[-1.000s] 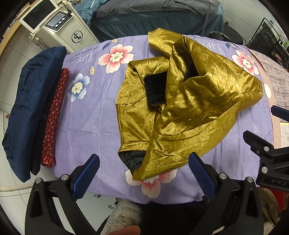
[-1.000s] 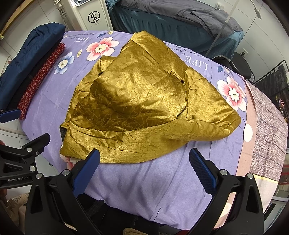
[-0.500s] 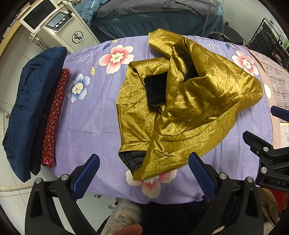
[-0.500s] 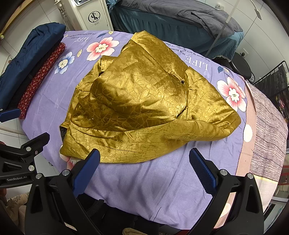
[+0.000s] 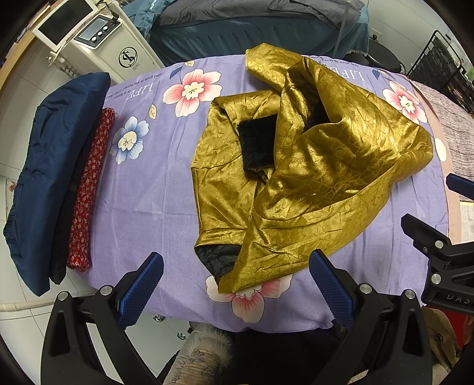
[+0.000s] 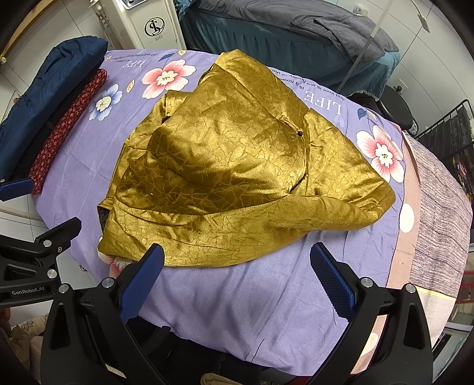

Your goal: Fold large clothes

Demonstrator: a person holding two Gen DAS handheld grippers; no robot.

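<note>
A shiny gold jacket [image 5: 311, 177] with black fleece lining [image 5: 257, 142] lies crumpled in a heap on the purple floral sheet [image 5: 148, 192]; it also shows in the right wrist view [image 6: 231, 165]. My left gripper [image 5: 237, 281] is open and empty, hovering above the near table edge by the jacket's lower hem. My right gripper [image 6: 237, 272] is open and empty, above the near edge just in front of the jacket's hem. Each gripper shows at the edge of the other's view.
A folded navy garment [image 5: 50, 165] and a red patterned roll [image 5: 89, 189] lie along the table's left side. A white machine [image 5: 97, 38] and a dark bed [image 5: 251, 26] stand behind. A brown woven cloth [image 6: 438, 213] covers the table's right end.
</note>
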